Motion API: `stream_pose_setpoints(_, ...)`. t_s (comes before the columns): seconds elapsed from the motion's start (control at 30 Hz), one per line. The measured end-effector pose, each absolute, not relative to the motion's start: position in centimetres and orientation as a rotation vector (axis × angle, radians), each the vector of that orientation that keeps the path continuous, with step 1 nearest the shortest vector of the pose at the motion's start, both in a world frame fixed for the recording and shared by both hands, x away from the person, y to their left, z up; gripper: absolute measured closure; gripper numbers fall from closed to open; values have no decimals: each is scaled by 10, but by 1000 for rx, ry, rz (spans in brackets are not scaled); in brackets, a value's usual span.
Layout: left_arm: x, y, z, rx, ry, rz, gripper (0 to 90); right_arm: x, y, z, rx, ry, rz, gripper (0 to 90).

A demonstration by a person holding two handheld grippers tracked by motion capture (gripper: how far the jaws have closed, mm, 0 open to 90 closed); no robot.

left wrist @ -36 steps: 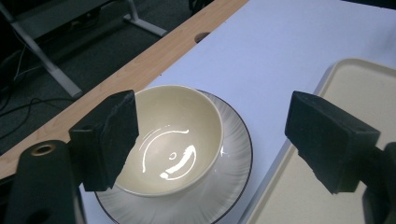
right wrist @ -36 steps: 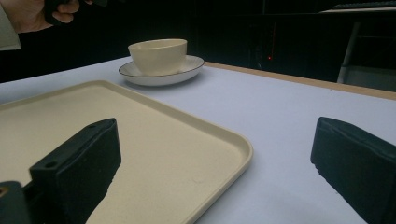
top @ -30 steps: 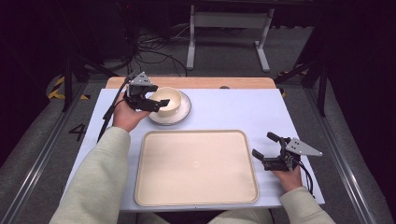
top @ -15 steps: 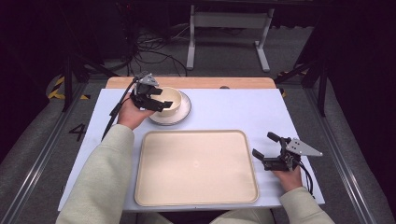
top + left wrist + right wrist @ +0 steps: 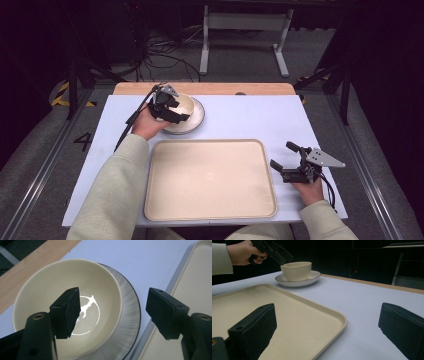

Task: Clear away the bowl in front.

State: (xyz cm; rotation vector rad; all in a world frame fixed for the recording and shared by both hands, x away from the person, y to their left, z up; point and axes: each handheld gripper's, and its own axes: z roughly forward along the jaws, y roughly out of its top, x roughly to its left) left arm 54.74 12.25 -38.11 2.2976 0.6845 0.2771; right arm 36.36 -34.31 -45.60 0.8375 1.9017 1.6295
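Observation:
A cream bowl stands on a white plate with a dark rim at the back left of the table. My left gripper hovers open over the bowl's near rim. In the left gripper view one jaw is over the inside of the bowl, and the other is outside it, past the plate. The bowl holds nothing. My right gripper rests open and empty on the table, just right of a cream tray. The right gripper view has the bowl far off, with the left gripper at it.
The large tray lies bare in the front middle of the white table. A wooden strip runs along the far edge. Beyond it are a dark floor, cables and a metal stand.
My left gripper has shifted a little to the right, farther over the bowl. The right gripper has stayed still.

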Motion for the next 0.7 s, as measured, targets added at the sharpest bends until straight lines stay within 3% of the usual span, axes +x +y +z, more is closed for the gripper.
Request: stream_pose_setpoints(0.7, 553, 108, -401, 2429, 697, 239, 491, 364, -343, -456, 836, 1903, 1628, 20)
